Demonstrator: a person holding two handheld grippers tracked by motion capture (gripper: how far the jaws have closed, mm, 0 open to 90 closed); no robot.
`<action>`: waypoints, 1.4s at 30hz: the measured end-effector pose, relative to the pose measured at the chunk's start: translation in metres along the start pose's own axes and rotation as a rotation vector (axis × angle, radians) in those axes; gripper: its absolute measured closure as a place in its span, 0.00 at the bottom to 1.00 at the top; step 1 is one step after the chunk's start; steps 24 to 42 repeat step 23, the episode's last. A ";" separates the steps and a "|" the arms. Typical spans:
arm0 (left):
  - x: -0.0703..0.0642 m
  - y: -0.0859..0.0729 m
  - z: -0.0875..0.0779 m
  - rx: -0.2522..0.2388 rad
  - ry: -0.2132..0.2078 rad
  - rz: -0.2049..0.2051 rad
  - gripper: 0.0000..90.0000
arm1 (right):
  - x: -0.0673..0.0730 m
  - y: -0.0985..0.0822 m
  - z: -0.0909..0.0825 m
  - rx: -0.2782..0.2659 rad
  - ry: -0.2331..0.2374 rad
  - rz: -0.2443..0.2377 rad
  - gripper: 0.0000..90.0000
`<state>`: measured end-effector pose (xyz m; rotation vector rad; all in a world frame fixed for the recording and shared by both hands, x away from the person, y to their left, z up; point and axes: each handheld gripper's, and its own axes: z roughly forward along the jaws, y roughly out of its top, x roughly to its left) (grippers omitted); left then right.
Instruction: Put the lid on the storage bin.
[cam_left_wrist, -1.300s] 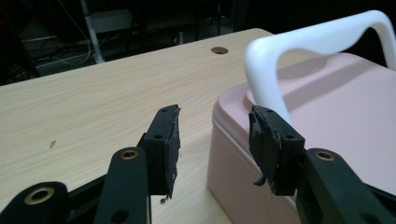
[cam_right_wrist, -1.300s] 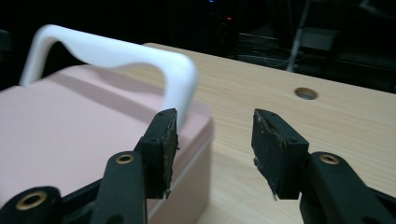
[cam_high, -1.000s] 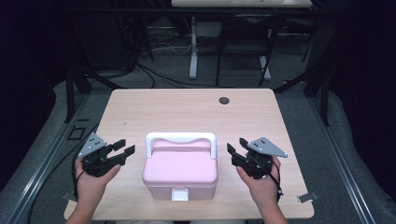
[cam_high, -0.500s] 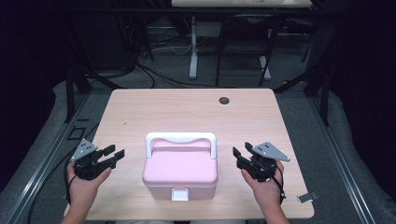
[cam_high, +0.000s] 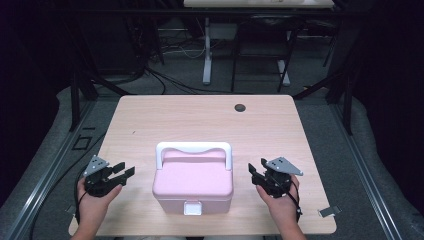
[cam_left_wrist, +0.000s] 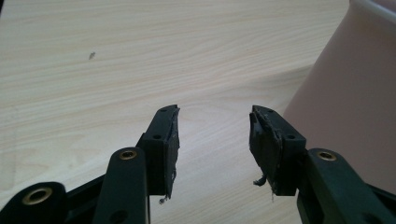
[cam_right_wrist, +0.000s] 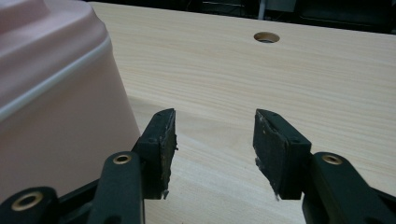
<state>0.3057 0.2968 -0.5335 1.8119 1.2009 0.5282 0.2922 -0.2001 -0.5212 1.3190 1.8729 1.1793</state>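
Note:
A pink box (cam_high: 192, 187) with a white folding handle (cam_high: 194, 148) and a white front latch (cam_high: 192, 208) stands near the table's front edge, lid down. My left gripper (cam_high: 123, 170) rests low over the table to the box's left, jaws open and empty; in the left gripper view the left gripper (cam_left_wrist: 214, 135) sees the box's pink wall (cam_left_wrist: 348, 107) at its right. To the right of the box my right gripper (cam_high: 254, 171) hangs open with nothing between its jaws; the right gripper (cam_right_wrist: 215, 135) has the box's side (cam_right_wrist: 56, 102) at its left.
The light wooden table (cam_high: 200, 120) has a round cable hole (cam_high: 240, 107) at the back right. A small grey clip (cam_high: 328, 211) lies at the front right corner. Beyond the table stand dark desk legs and cables on the floor.
Both hands have sunk toward the tabletop and drawn slightly back toward the front edge. The jaws' spread looks unchanged. The box has stayed put.

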 end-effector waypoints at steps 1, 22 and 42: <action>-0.001 -0.001 0.001 0.008 -0.003 -0.001 0.58 | 0.000 -0.001 0.001 0.004 -0.004 -0.003 0.55; -0.007 -0.002 0.010 0.039 -0.036 0.015 0.57 | -0.005 -0.006 0.015 0.068 0.009 0.008 0.55; -0.007 -0.002 0.010 0.040 -0.039 0.014 0.57 | -0.005 -0.006 0.016 0.067 0.012 0.011 0.55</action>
